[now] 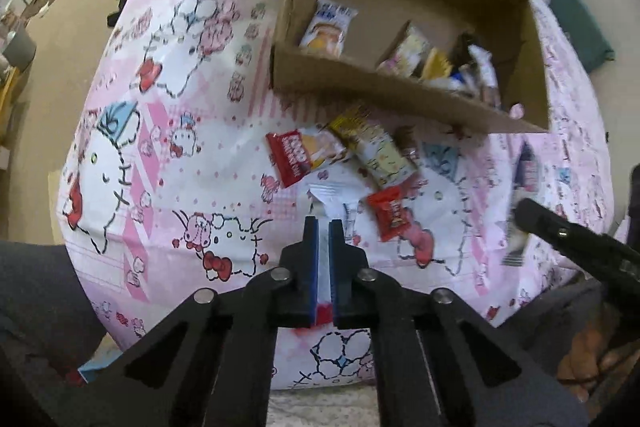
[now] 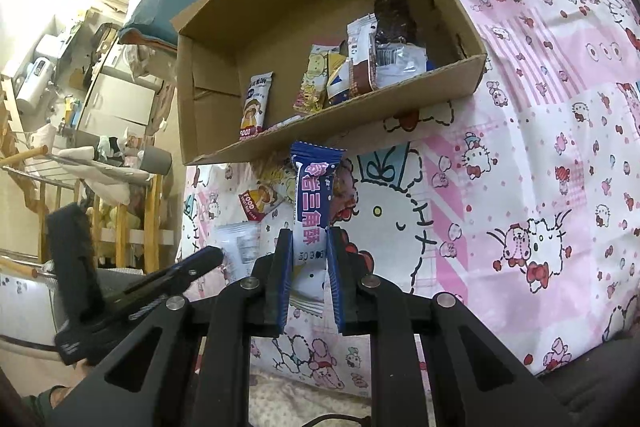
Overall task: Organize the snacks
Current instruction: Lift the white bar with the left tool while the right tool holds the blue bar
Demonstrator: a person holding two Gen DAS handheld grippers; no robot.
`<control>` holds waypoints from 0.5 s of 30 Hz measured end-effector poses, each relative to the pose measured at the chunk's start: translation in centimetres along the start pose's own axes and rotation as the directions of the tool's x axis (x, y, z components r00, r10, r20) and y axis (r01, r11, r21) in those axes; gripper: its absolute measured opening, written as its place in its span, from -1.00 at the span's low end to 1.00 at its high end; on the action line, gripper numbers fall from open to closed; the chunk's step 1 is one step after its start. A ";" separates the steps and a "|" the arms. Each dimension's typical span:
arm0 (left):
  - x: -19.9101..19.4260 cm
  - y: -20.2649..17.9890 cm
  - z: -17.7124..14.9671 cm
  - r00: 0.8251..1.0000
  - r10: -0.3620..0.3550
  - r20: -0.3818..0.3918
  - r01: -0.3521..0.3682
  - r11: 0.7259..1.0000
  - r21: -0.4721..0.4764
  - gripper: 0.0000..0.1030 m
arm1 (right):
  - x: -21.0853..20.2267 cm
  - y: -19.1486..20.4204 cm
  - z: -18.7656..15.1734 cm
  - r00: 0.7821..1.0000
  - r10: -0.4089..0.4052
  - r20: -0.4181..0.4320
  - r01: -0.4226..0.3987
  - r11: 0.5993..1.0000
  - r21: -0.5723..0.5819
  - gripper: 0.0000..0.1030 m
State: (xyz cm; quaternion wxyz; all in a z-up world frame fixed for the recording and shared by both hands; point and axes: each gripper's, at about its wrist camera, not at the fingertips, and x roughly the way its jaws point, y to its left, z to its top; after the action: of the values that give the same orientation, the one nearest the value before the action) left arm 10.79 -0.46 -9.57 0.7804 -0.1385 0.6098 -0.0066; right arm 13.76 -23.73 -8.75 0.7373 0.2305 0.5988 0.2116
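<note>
The right claw [image 2: 310,255] pinches a blue and white snack packet [image 2: 314,199] upright between its fingers, just short of the cardboard box [image 2: 332,123] on the pink cartoon-print cloth [image 2: 520,147]. Only the right wrist view shows that packet's printed front; the left wrist view catches it as a blur beside the right claw [image 1: 520,223]. The left claw [image 1: 323,227] is pressed onto a white wrapper [image 1: 326,199], seen edge-on. That view alone shows the loose snacks clearly: a red and white packet [image 1: 298,155], a yellow packet [image 1: 372,147] and a small red packet [image 1: 390,213] before the box. Inside stand 1 lone packet [image 2: 254,107] and a cluster of others [image 2: 360,67].
</note>
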 end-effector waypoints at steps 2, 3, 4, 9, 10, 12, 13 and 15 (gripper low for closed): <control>-0.9 0.3 0.7 1.000 -0.004 0.027 0.003 1.000 0.013 -0.97 | -0.1 0.0 0.0 1.000 0.001 0.005 -0.001 1.000 -0.003 -0.66; -1.4 0.3 0.8 0.999 -0.006 0.042 0.005 1.000 0.014 -0.98 | -0.1 0.0 0.0 1.000 0.000 0.007 0.000 1.000 -0.003 -0.66; -1.5 0.0 0.8 0.998 0.003 0.056 -0.004 1.000 0.018 -0.97 | -0.1 0.0 0.1 1.000 -0.001 0.010 0.001 1.000 -0.003 -0.66; 0.9 0.5 1.3 0.996 0.085 -0.010 -0.085 0.996 0.007 -0.47 | 0.0 -0.2 0.0 1.000 -0.014 0.007 0.014 1.000 0.001 -0.66; 1.8 0.4 1.1 0.996 0.079 -0.044 -0.079 0.997 0.008 -0.07 | 0.1 -0.2 -0.1 1.000 -0.016 0.004 0.016 1.000 0.002 -0.66; 3.6 -0.4 0.5 0.988 0.121 -0.096 -0.117 0.992 0.045 0.17 | 0.1 -0.2 -0.1 1.000 -0.018 0.002 0.018 1.000 0.002 -0.66; 4.4 -1.0 0.2 0.983 0.145 -0.114 -0.136 0.987 0.080 0.17 | 0.2 -0.1 0.0 1.000 -0.020 0.001 0.020 1.000 0.002 -0.66; 6.2 -2.2 -0.5 0.971 0.184 -0.152 -0.161 0.975 0.151 0.17 | 0.2 -0.2 0.0 1.000 -0.023 0.001 0.023 1.000 0.004 -0.66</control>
State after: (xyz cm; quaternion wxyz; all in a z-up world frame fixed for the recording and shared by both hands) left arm 12.25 -3.78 -15.08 0.7326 -0.0299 0.6799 0.0080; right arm 13.83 -23.75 -9.04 0.7394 0.2251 0.6016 0.2019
